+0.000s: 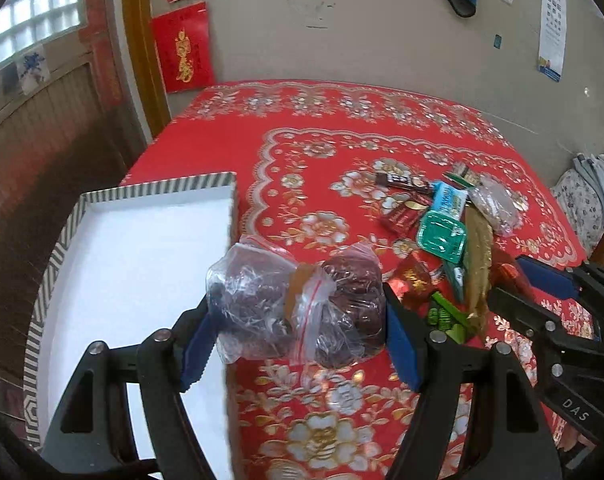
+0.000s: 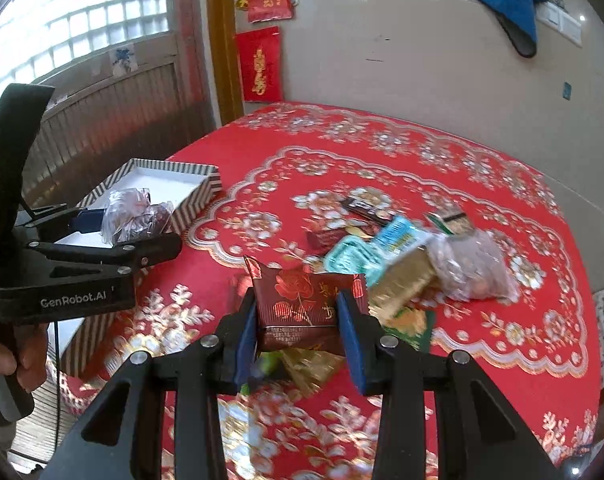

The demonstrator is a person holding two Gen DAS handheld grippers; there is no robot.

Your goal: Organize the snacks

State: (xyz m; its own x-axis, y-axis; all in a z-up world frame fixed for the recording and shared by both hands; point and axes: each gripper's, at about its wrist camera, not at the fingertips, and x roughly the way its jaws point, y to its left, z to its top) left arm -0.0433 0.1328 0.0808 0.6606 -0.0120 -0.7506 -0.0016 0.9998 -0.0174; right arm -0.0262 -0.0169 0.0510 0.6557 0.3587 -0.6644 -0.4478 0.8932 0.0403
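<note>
I am clamping the left gripper [image 1: 298, 320] on a zip bag of dried dates [image 1: 298, 304] beside the striped box [image 1: 150, 192]; its slack plastic risks slipping. My right gripper [image 2: 298, 320] is squeezing a red rose-printed packet [image 2: 302, 304] above the snack pile [image 2: 401, 256], risking crushing it.

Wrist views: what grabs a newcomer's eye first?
Both grippers are loaded: the left gripper clamps a clear zip bag of dark dried fruit at the edge of the white, stripe-rimmed box, and the right gripper pinches a dark red rose-print packet. Behind them, a jumble of mixed snack packets lies on the red floral tablecloth.
</note>
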